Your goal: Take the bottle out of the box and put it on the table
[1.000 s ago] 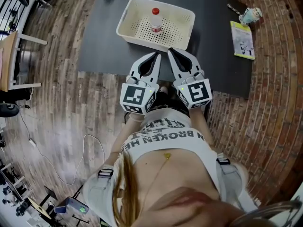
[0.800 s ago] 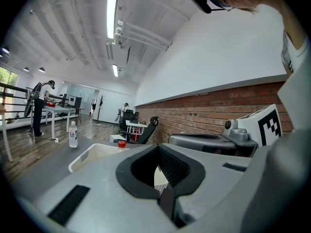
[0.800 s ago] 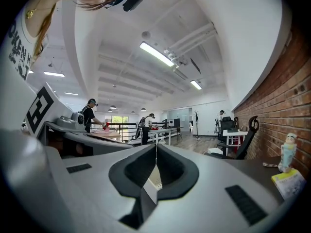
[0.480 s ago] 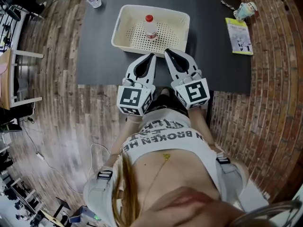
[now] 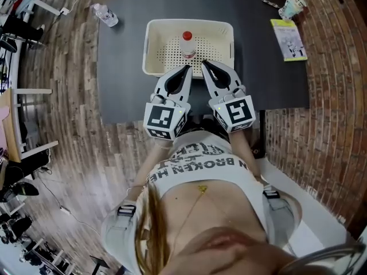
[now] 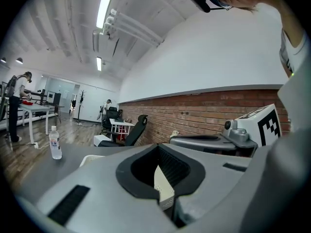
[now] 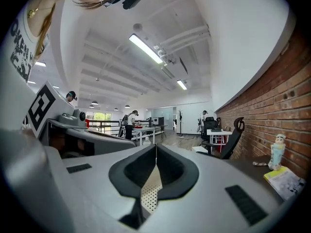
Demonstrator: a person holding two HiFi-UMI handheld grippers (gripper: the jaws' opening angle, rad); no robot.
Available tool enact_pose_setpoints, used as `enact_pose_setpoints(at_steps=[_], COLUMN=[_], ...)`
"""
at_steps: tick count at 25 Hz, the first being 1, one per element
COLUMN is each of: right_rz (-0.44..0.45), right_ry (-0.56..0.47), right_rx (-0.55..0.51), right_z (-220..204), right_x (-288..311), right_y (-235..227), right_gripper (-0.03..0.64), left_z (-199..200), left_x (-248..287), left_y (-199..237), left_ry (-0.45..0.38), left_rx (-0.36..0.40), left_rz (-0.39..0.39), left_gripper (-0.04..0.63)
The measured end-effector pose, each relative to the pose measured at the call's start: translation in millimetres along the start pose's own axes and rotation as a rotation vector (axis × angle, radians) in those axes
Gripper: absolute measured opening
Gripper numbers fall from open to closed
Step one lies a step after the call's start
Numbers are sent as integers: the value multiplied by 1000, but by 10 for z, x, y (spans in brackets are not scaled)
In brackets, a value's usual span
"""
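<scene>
Standing upright in the box (image 5: 148, 50) is one bottle (image 5: 187, 46); left gripper (image 5: 186, 69) and right gripper (image 5: 205, 65) are closed, empty.

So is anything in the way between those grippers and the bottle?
Only the box's near wall. The bottle stands upright inside, beyond it. The left gripper and right gripper are near that wall, both shut and empty. Nothing covers the bottle from above.
</scene>
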State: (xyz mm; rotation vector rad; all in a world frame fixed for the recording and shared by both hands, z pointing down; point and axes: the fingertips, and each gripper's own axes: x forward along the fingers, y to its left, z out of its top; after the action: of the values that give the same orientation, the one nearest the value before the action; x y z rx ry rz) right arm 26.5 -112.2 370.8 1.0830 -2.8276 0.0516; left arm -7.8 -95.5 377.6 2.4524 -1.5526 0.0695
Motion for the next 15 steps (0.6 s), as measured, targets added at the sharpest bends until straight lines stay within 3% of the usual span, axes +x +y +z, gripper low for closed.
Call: enact_pose_setpoints(at_steps=[15], right_rz=[-74], right_ry=[12], right_rx=[0], right_z=[-49], right_x=[528], right_y=[303], right_gripper=[9], left_z=[-40], left_x=[-105], left_y=[555], left_ry=[15], left_rx=[-4], left_rz=[-91], left_gripper=[6])
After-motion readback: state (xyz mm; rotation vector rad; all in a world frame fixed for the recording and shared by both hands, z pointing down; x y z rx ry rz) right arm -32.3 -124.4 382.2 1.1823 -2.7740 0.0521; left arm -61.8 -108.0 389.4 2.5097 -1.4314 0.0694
